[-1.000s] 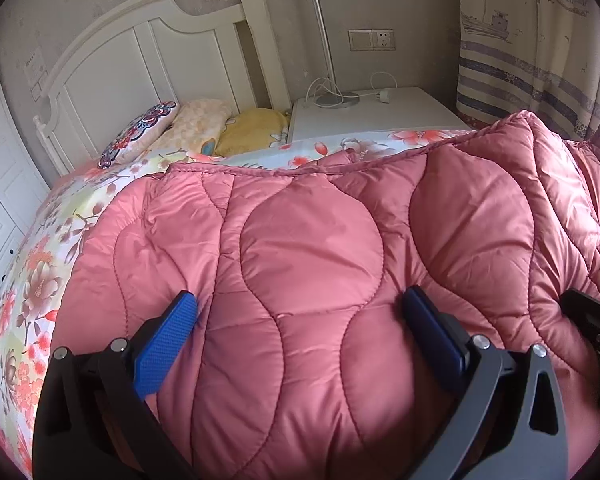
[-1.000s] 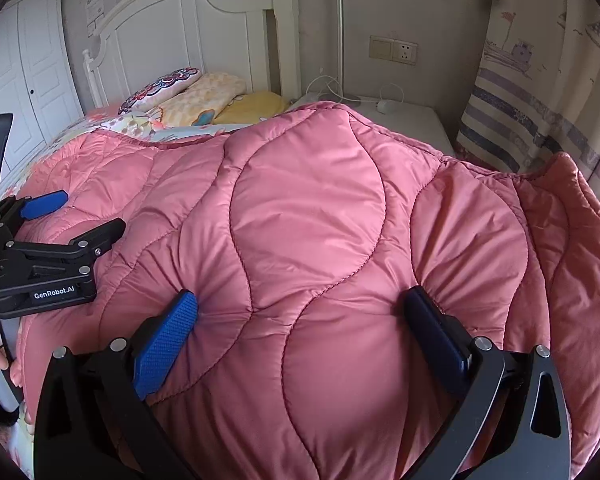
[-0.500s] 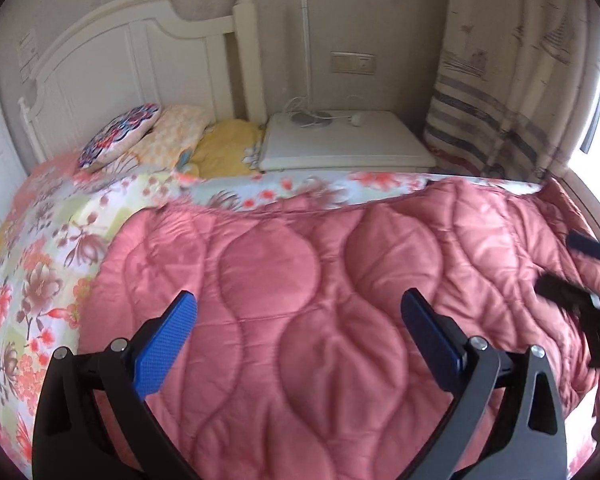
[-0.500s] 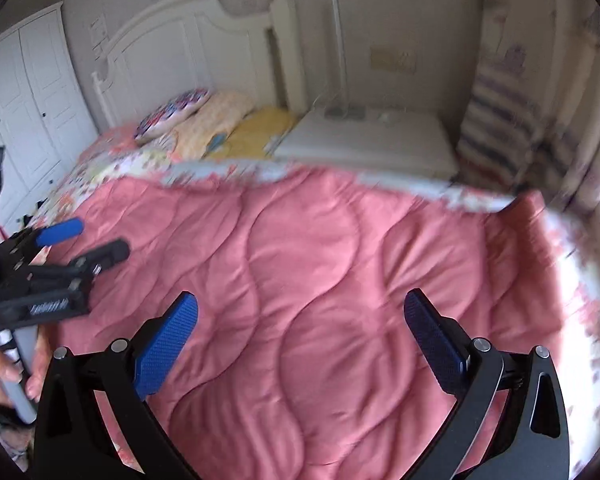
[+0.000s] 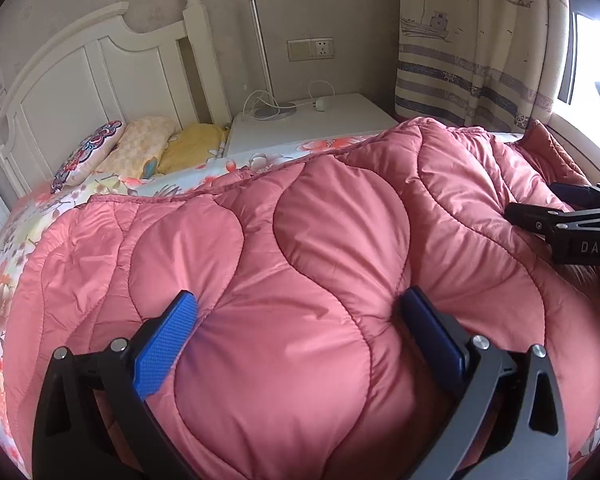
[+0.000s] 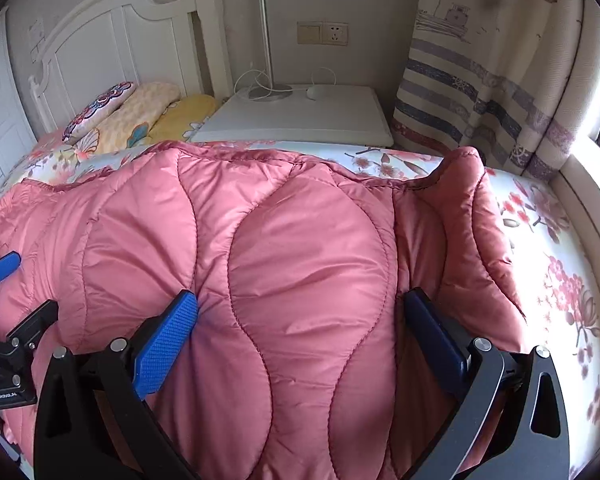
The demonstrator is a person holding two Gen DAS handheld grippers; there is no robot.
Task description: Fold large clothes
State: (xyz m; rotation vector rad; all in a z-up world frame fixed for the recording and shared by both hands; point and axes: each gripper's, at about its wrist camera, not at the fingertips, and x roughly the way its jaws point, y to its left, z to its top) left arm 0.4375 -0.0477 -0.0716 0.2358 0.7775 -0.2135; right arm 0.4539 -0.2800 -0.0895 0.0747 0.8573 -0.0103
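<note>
A large pink quilted coat (image 5: 320, 248) lies bunched across the floral bed; it also fills the right wrist view (image 6: 300, 248). My left gripper (image 5: 300, 332) has its jaws wide apart, with a thick bulge of the coat pressed between the blue pads (image 5: 168, 340). My right gripper (image 6: 300, 332) stands the same way, jaws wide, coat padding bulging between the pads (image 6: 168, 340). The right gripper also shows at the right edge of the left wrist view (image 5: 572, 220), and the left gripper at the left edge of the right wrist view (image 6: 8, 320).
A floral bedsheet (image 6: 548, 248) shows right of the coat. Pillows (image 5: 140, 148) lie by the white headboard (image 5: 100, 72). A white nightstand (image 6: 300, 116) with a lamp base and cable stands behind the bed. A striped curtain (image 5: 480, 60) hangs at the right by the window.
Both grippers came back down into the coat after lifting off it half a second ago. The coat is bunched up higher, and its far edge lies nearer the bed's side.
</note>
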